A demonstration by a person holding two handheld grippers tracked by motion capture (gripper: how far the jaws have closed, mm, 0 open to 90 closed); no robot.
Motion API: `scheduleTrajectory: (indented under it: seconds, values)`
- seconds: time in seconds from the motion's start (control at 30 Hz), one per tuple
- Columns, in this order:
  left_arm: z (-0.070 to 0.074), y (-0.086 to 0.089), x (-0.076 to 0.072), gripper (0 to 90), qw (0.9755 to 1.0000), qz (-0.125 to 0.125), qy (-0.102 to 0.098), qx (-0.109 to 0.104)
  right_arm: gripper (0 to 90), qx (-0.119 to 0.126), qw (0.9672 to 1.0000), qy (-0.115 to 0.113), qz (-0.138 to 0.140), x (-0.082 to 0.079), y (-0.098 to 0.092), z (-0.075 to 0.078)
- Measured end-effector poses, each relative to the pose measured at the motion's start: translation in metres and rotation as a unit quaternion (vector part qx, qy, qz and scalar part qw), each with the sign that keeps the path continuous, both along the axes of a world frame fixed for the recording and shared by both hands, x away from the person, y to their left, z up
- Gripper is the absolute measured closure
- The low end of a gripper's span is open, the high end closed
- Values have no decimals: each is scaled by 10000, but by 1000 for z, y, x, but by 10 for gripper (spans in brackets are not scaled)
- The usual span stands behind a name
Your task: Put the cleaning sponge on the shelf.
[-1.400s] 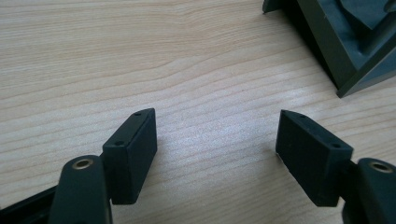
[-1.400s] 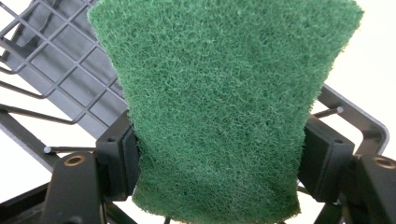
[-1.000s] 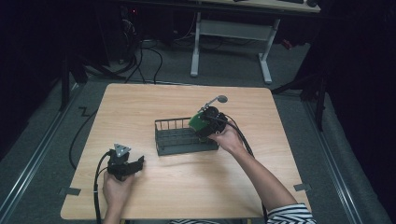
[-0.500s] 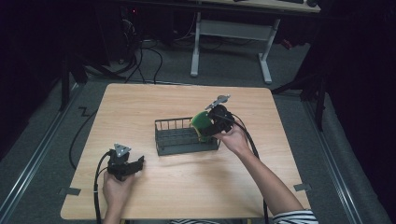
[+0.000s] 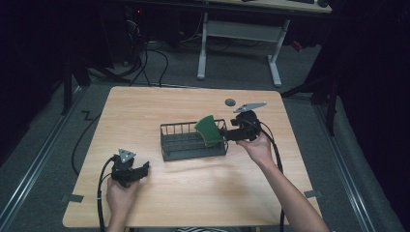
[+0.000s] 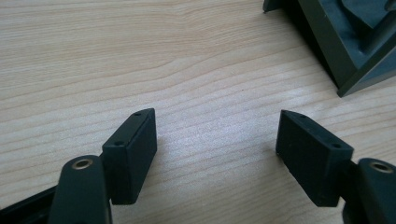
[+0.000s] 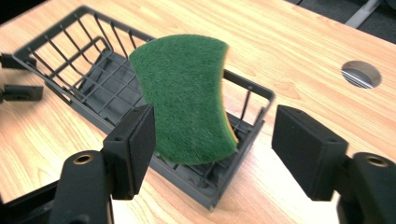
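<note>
Evidently a green sponge [image 7: 187, 98] is being set into the black wire basket [image 5: 180, 145], and it stands on edge at the basket's end nearest the right tool [image 7: 212, 154], leaning on the end wall with its upper half above the rim. That tool's jaws are spread wide on either side of the sponge and, as far as can be judged, are not touching it. To finish the step well, the jaws should be kept apart and drawn straight away from the basket, so that the sponge is not caught and tipped out. The left tool [image 6: 217, 144], likewise spread and empty, is held low over the bare worktop [image 5: 145, 106] beyond the basket's far end. No brand, label or writing can be read anywhere.
</note>
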State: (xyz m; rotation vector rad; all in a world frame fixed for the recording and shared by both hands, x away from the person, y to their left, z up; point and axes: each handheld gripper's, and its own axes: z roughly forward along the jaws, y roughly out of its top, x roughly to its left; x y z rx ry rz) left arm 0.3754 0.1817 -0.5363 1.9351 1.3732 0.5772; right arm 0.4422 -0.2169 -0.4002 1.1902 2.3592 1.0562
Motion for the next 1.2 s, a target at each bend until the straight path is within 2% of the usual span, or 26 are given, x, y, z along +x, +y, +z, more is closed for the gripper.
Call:
scheduleTrajectory:
  seconds: [0.17,0.37,0.5,0.63,0.77,0.93,1.0,1.13,1.17,1.2]
  values:
    - [0,0,0,296,10000,1,-1,3,327,33,9999,-40,-108,-7,-12,0]
    - [0,0,0,296,10000,1,-5,14,361,267,9992,17,-287,-19,-32,-1]
    - [0,0,0,296,10000,1,-5,15,364,240,9990,6,-389,-23,-40,-4]
    - [0,0,0,296,10000,0,-5,15,366,314,9983,-45,-488,-28,-49,-2]
    - [0,0,0,296,10000,-2,-2,12,387,364,9977,-190,-535,-36,-55,0]
    - [0,0,0,295,10000,-2,-4,14,387,332,9975,-169,-595,-44,-64,-3]
    - [0,0,0,295,10000,-3,-3,13,394,414,9969,-158,-655,-49,-70,-4]
    - [0,0,0,295,10000,-3,-3,14,396,350,9968,-148,-708,-54,-76,-7]
    - [0,0,0,295,10000,-3,-3,15,400,377,9964,-184,-733,-56,-78,-8]
    - [0,0,0,296,10000,-1,-3,13,398,434,9959,-122,-786,-59,-82,-11]
